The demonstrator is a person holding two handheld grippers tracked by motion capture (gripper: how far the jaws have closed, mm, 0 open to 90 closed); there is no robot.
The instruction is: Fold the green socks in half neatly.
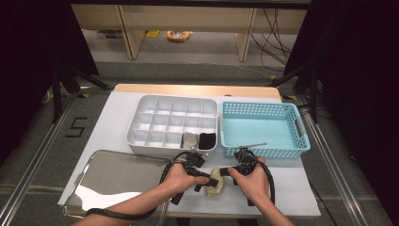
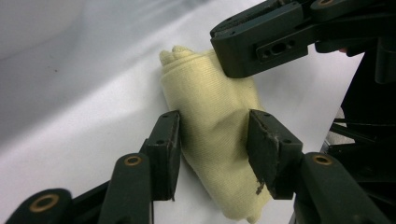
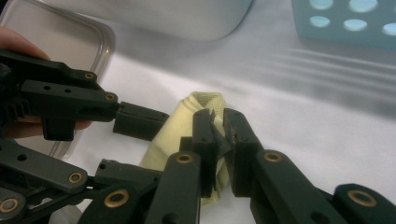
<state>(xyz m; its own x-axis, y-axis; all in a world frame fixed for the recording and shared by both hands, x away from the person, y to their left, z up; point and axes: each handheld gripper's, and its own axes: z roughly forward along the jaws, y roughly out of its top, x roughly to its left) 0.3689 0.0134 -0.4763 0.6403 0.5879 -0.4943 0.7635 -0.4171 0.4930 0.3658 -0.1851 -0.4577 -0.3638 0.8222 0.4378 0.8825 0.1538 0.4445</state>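
Note:
A pale yellow rolled cloth [image 1: 215, 182] lies on the white table near the front edge, between the two hands. In the left gripper view its jaws stand on either side of the cloth [image 2: 210, 116], with the pads at its flanks and no squeeze visible; the left gripper [image 2: 215, 140] is open. The right gripper [image 3: 219, 121] has its jaws nearly together on a fold at the end of the cloth [image 3: 177, 130]. One jaw of the right gripper [image 2: 261, 42] rests on the roll's upper end. In the high view the left gripper [image 1: 206, 181] and right gripper [image 1: 226, 172] meet over the cloth.
A white compartment tray [image 1: 141, 106] behind the hands holds a grey cloth [image 1: 190, 140] and a black cloth [image 1: 206, 140] in its front cells. A teal basket [image 1: 301, 136] stands at the right. A metal tray [image 1: 113, 174] lies at the front left.

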